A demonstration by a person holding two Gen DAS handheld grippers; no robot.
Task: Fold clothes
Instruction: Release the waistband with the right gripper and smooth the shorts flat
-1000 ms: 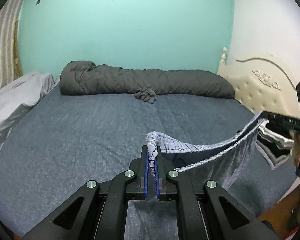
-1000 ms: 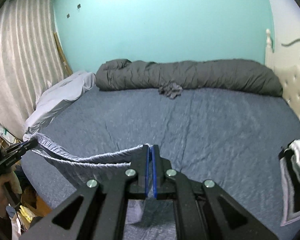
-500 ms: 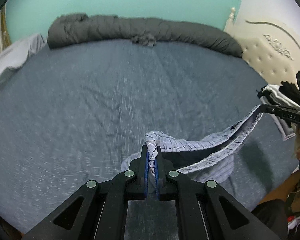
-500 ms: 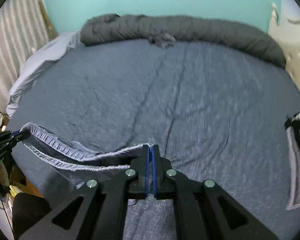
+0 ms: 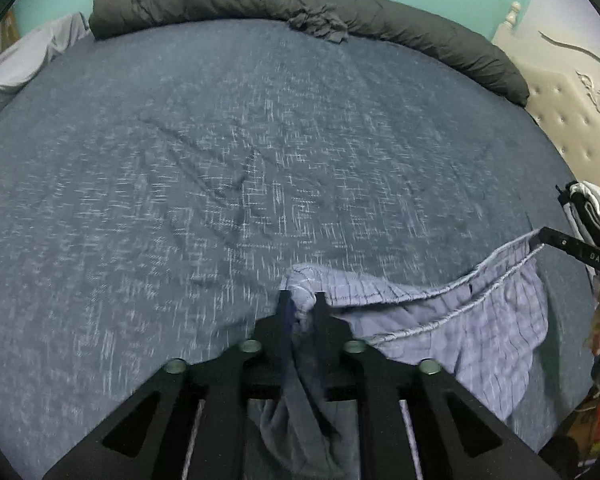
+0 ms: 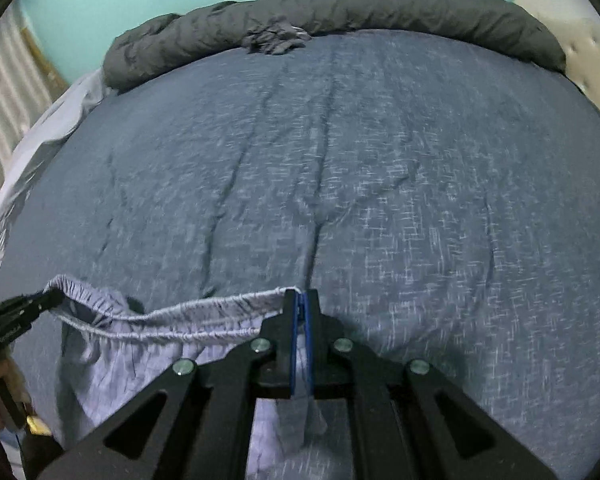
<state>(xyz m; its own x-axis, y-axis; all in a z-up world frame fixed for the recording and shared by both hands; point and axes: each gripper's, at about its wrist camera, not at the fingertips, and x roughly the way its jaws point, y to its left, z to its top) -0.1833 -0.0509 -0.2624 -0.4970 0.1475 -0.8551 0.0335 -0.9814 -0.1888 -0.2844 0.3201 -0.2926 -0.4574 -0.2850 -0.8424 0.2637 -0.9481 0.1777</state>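
A pair of light lavender checked shorts (image 5: 480, 332) with an elastic waistband hangs between my two grippers, low over the near edge of the blue bed. My left gripper (image 5: 301, 300) is shut on one end of the waistband. My right gripper (image 6: 301, 300) is shut on the other end. The shorts also show in the right wrist view (image 6: 148, 344), sagging in the middle. The right gripper appears at the right edge of the left wrist view (image 5: 556, 242); the left gripper appears at the left edge of the right wrist view (image 6: 24, 312).
The blue bedsheet (image 5: 260, 168) fills both views. A rolled dark grey duvet (image 5: 280, 0) lies along the far side with a small grey garment (image 5: 320, 26) against it. A folded black and white garment (image 5: 588, 212) lies at the right by the cream headboard (image 5: 572, 120).
Both grippers have tilted down and moved forward over the bed, lowering the shorts toward the sheet. The wall has almost left the views. Both grips are unchanged.
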